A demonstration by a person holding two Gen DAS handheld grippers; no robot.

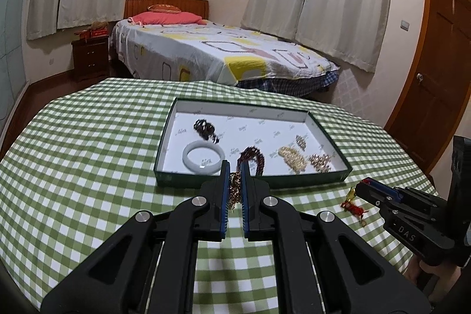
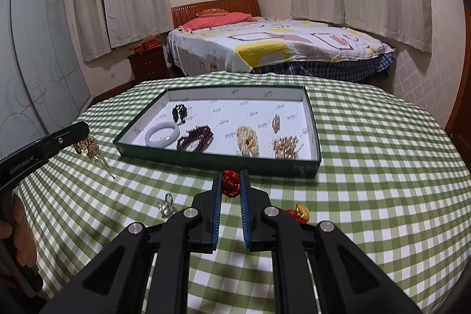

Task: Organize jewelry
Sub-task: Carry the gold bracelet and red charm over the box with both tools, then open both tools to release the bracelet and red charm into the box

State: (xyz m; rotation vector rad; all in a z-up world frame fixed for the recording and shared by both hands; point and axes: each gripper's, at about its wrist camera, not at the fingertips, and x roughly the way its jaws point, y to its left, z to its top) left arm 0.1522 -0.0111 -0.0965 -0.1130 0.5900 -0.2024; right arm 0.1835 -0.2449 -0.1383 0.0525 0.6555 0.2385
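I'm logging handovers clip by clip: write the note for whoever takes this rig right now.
Left gripper: shut on a gold chain piece with dangles, held above the cloth left of the tray.
Right gripper: closed around a red knotted ornament near the tray's front wall.
Done: six pieces lie in the green-walled white tray.
Left: both held pieces, a silver ring, a red-and-gold charm on the checked cloth.

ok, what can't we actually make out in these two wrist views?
- Gold piece in the left tool: left wrist view, pads cover most of it; type unclear.
- Red piece in the right tool: right wrist view, lower part hidden by the pads.
- Silver item on the cloth: right wrist view, too small to identify.
- Print on the tray liner: blurred, unreadable.
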